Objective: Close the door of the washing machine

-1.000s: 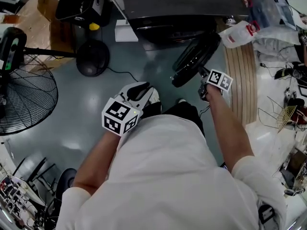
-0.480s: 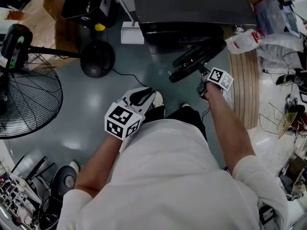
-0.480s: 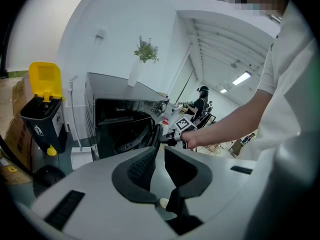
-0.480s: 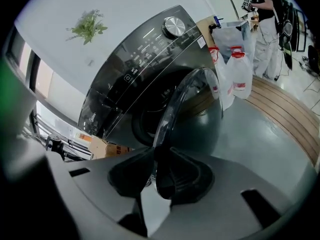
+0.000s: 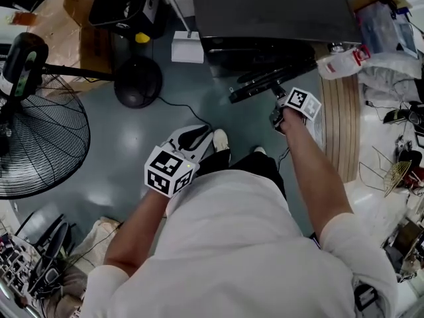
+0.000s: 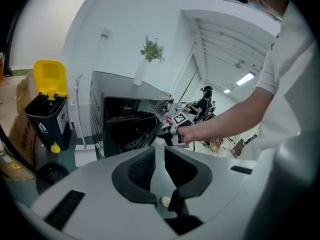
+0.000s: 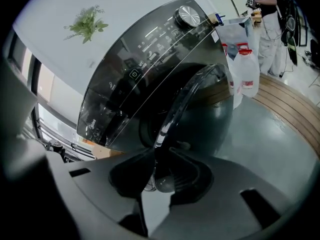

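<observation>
The dark washing machine stands at the top of the head view. Its round door is swung almost flat against the front, only a narrow wedge ajar. My right gripper is at the door's free edge. In the right gripper view the door's rim runs down between the jaws of that gripper, which are closing on it. My left gripper hangs back near the person's legs, well short of the machine. A narrow gap shows between the left gripper's pads, and nothing is in it.
A standing fan and its round base are at the left. A bin with a yellow lid stands beside the machine. White jugs rest on a wooden slatted platform to the right. Cables and clutter line the right edge.
The door has swung from half open to nearly against the machine's front, and my right gripper has travelled with its edge. My left gripper has drifted slightly.
</observation>
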